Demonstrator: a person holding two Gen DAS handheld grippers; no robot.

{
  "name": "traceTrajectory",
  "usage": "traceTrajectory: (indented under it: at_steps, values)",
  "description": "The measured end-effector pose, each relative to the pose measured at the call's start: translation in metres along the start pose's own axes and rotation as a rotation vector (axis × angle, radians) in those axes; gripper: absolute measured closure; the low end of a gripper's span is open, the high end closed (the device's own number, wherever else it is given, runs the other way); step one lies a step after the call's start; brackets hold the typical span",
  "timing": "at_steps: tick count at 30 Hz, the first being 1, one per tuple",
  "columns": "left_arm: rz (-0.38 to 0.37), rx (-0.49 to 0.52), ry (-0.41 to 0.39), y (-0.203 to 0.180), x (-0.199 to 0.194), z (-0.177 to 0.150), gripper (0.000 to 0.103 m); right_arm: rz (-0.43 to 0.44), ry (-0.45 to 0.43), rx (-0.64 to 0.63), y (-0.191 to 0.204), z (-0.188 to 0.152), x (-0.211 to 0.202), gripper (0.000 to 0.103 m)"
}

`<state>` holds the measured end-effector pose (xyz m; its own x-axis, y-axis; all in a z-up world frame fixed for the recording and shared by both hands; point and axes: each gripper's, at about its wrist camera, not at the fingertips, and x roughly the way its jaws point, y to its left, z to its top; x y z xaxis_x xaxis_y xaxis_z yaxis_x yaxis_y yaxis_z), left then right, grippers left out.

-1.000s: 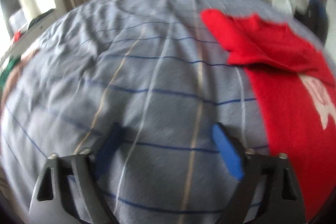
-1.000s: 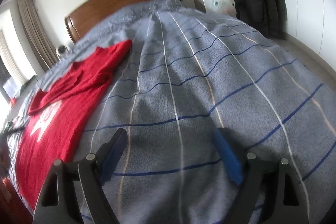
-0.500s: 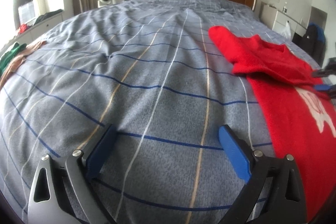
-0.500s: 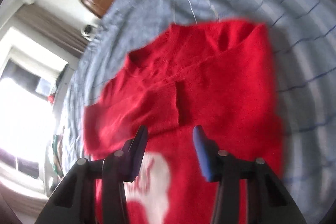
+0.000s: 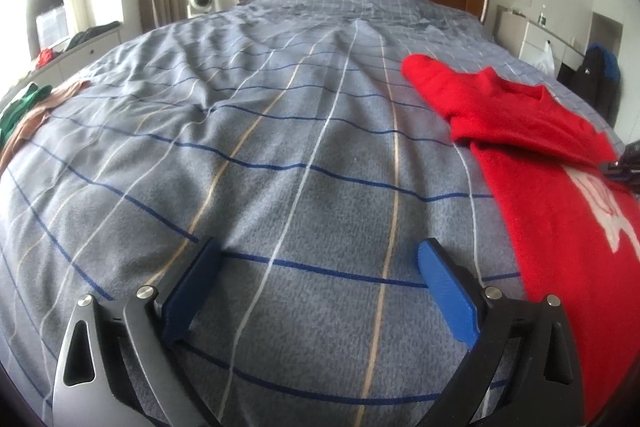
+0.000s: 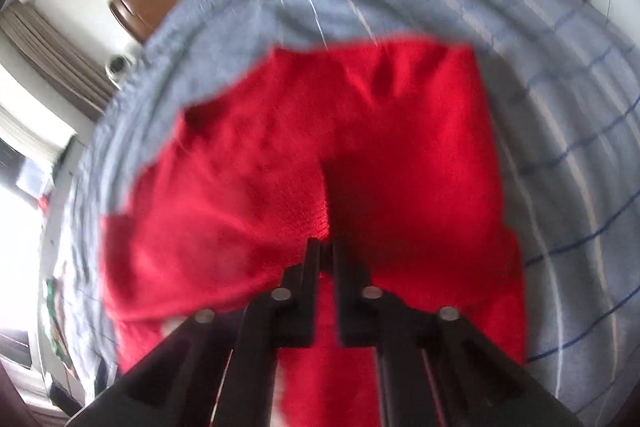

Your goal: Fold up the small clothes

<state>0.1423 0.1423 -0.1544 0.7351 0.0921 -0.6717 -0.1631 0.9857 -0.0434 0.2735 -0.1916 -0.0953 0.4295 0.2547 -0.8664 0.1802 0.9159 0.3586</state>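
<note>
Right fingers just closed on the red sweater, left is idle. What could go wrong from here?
1. The right gripper pinches only a narrow fold of the red sweater, so the fabric may slip out when lifted.
2. The sleeve is already folded over the body, so a pull may drag both layers and undo it.
3. The left gripper is open over the bare bedspread, so nothing anchors the sweater.

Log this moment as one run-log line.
stage: sleeve fold | right gripper: shut on red sweater | left gripper: open, empty, over bedspread | view: right blurred
</note>
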Motion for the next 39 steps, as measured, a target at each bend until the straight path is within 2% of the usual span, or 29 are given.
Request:
traceTrajectory:
  at_steps: [2, 4, 6, 9, 12, 14, 16, 18, 20, 22, 23, 24, 26, 31, 39]
  values:
    - [0.0, 0.0, -0.002, 0.0, 0.0, 0.0, 0.004, 0.023, -0.029, 0.001, -0.004, -0.004, -0.007, 0.085]
    - [0.0, 0.0, -0.001, 0.0, 0.0, 0.0, 0.004, 0.052, -0.06, -0.005, -0.007, -0.005, -0.021, 0.051]
    - [0.0, 0.0, -0.001, 0.0, 0.0, 0.0, 0.004, 0.057, -0.112, -0.043, -0.009, -0.01, -0.042, 0.042]
    - [0.0, 0.0, -0.001, 0.0, 0.0, 0.0, 0.004, 0.037, -0.168, -0.149, -0.014, -0.021, -0.07, 0.042]
    - [0.001, 0.0, -0.001, 0.0, 0.0, 0.0, 0.004, -0.008, -0.235, -0.229, -0.033, -0.041, -0.095, 0.036]
    - [0.002, 0.001, -0.001, 0.0, 0.0, 0.0, 0.004, -0.047, -0.271, -0.252, -0.055, -0.056, -0.108, 0.036]
    - [0.002, 0.001, -0.001, 0.0, 0.0, 0.0, 0.004, -0.126, -0.319, -0.283, -0.081, -0.073, -0.118, 0.035]
    - [0.006, 0.003, -0.002, 0.0, 0.0, 0.0, 0.004, -0.188, -0.337, -0.293, -0.104, -0.084, -0.12, 0.032]
    - [0.01, 0.005, -0.002, 0.0, 0.0, 0.0, 0.004, -0.216, -0.331, -0.253, -0.133, -0.093, -0.116, 0.032]
    - [0.014, 0.008, -0.003, -0.001, 0.0, 0.0, 0.004, -0.19, -0.303, -0.18, -0.155, -0.097, -0.109, 0.031]
    - [0.016, 0.009, -0.003, -0.001, -0.001, 0.0, 0.004, -0.139, -0.298, -0.139, -0.166, -0.098, -0.108, 0.03]
    - [0.017, 0.01, -0.004, -0.002, -0.001, 0.0, 0.004, -0.092, -0.314, -0.108, -0.174, -0.098, -0.11, 0.03]
    - [0.017, 0.01, -0.004, -0.002, 0.0, 0.0, 0.004, -0.052, -0.327, -0.08, -0.181, -0.097, -0.112, 0.028]
    - [0.017, 0.01, -0.004, -0.002, 0.0, 0.0, 0.004, -0.035, -0.335, -0.097, -0.18, -0.096, -0.11, 0.022]
    - [0.017, 0.009, -0.005, -0.002, 0.0, 0.0, 0.004, -0.035, -0.344, -0.101, -0.178, -0.098, -0.105, 0.021]
